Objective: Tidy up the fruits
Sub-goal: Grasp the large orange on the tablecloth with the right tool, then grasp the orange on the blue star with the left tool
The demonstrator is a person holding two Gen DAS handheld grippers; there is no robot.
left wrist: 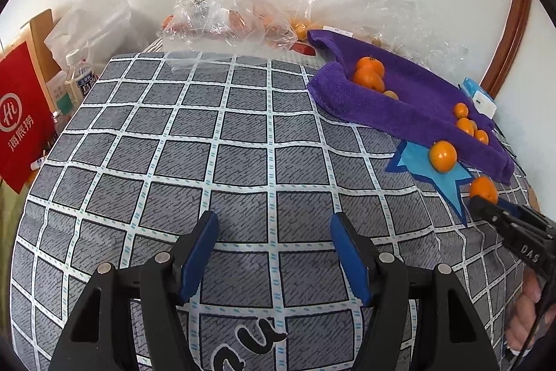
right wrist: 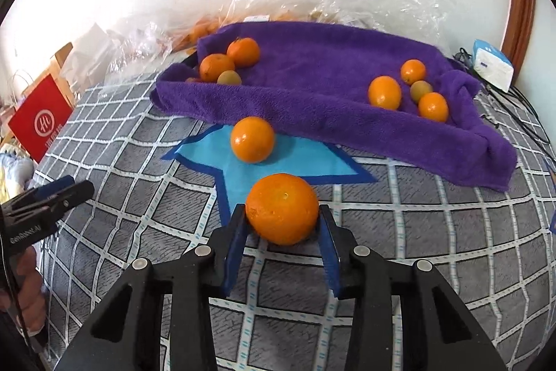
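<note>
Right wrist view has your right tongs (right wrist: pixel 283 214) clamped on an orange (right wrist: pixel 282 207) above the bed (right wrist: pixel 417 232), left tongs (left wrist: pixel 274 225) spread empty, another orange (right wrist: pixel 252 139) on the blue star (right wrist: pixel 305 159), seven fruits already on the towel (right wrist: pixel 312 86).

Checked bedcover (left wrist: pixel 243 145) carries purple towel (right wrist: pixel 312 86) (rumpled), one orange (right wrist: pixel 252 139).

You get bright, even daylight with soft shadows, glare on the plastic bags (left wrist: pixel 226 13), strong fisheye bending and black corners, and slight softness toward the edges.
</note>
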